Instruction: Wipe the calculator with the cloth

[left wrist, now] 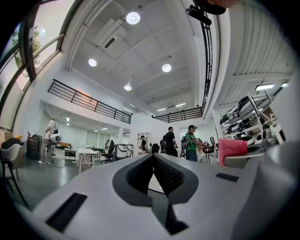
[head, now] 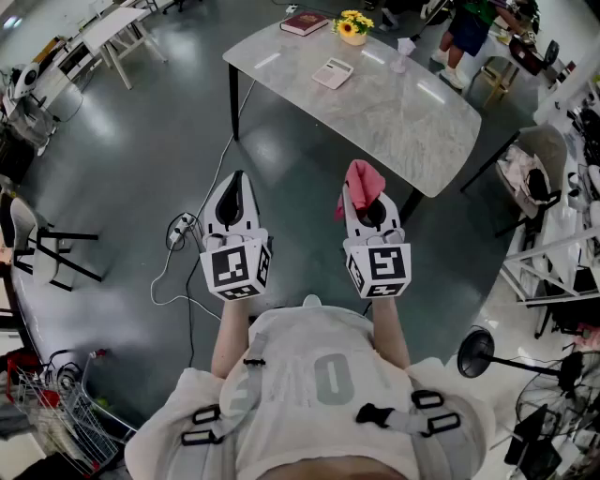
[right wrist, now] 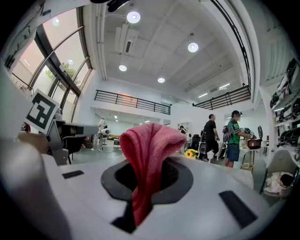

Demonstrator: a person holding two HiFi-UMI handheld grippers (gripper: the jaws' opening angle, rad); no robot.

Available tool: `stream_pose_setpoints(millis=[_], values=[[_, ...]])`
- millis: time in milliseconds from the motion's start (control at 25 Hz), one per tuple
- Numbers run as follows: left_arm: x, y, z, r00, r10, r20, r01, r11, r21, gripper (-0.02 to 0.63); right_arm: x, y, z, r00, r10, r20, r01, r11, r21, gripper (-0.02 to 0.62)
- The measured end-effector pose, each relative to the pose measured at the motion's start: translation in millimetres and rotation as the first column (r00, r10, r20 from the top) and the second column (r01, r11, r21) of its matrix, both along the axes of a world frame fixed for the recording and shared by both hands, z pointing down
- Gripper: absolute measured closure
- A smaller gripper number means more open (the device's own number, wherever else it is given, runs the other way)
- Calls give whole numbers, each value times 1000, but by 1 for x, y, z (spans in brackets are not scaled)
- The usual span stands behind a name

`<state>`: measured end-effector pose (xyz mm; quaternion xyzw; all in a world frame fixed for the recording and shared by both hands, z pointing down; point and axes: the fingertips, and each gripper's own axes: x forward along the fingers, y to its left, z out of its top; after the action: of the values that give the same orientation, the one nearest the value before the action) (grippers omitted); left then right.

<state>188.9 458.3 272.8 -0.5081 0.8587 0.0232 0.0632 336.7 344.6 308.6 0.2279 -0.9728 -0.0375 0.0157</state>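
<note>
I see a pink towelling cloth [head: 362, 178] in my white right gripper [head: 366, 195]; black-and-white squares pattern its cube [head: 382, 264]. Far off, a white flat calculator [head: 332, 72] lies on the grey-veined marble table [head: 412, 122].

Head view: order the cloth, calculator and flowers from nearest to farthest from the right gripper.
1. cloth: pinched in the right gripper itself.
2. calculator: ahead, on the table, toward its far left part.
3. flowers: at the table's far edge.
</note>
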Motion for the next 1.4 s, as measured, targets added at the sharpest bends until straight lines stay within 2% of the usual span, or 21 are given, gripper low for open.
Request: stream_pose_setpoints(millis=[440,640,1200,1280,1320,1400], values=[[13,0,5,1000,5,-2,-5,1000,-8,586,14,0,3,1000,0,6,1,1000,-8,541],[10,3,5,1000,-4,-11,4,1000,1,586,13,1,-1,999,-2,35,2,1000,-11,540],[7,11,4,1000,-13,9,13,1000,-11,586,6,8,3,999,-20,40,22,999,-37,540],[7,12,-1,1000,-6,13,6,1000,14,584,4,8,2,999,-22,40,23,999,-36,540],[9,11,-5,1000,11,16,-12,999,39,563,4,8,2,999,-22,41,23,999,-37,540],[11,5,-14,999,53,11,-53,995,80,197,3,6,1,999,-22,44,24,999,-39,540]])
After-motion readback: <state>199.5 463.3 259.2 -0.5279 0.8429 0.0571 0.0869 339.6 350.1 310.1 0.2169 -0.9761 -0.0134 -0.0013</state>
